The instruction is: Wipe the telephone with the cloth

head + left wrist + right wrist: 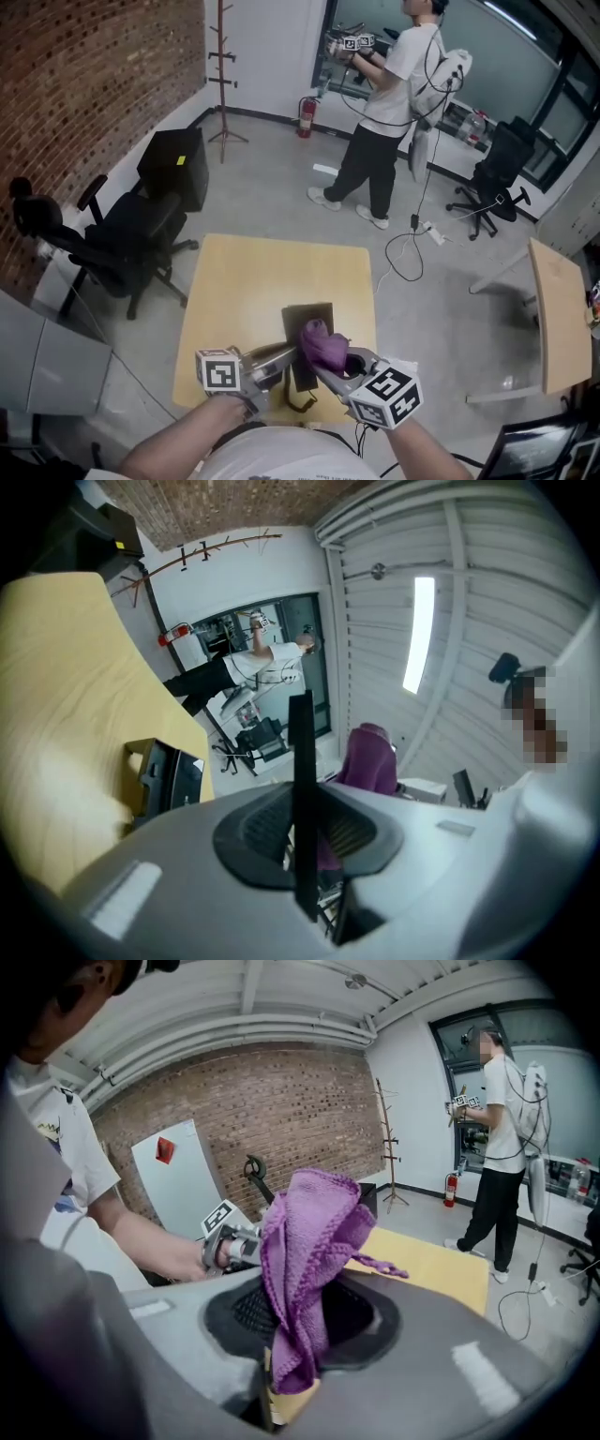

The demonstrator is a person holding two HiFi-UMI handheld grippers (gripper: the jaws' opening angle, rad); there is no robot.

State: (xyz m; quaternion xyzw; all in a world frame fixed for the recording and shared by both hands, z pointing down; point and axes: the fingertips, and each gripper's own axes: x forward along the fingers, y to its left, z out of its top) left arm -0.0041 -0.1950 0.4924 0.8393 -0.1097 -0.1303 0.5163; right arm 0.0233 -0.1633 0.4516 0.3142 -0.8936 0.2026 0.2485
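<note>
Square light-wood surface [253,281], standing on a grey concrete floor [281,178], black telephone base [169,780] lying on its top, close to the person's edge

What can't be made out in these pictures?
Telephone face: edge-on in left gripper view; small in head view, partly behind the cloth.
Right gripper: pads buried in cloth, right gripper view.
Bystander: face under a mosaic patch, right gripper view.

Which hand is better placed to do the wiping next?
Right: the right hand-held gripper clamps the purple cloth, close to the thin black item gripped by the left hand-held gripper.
</note>
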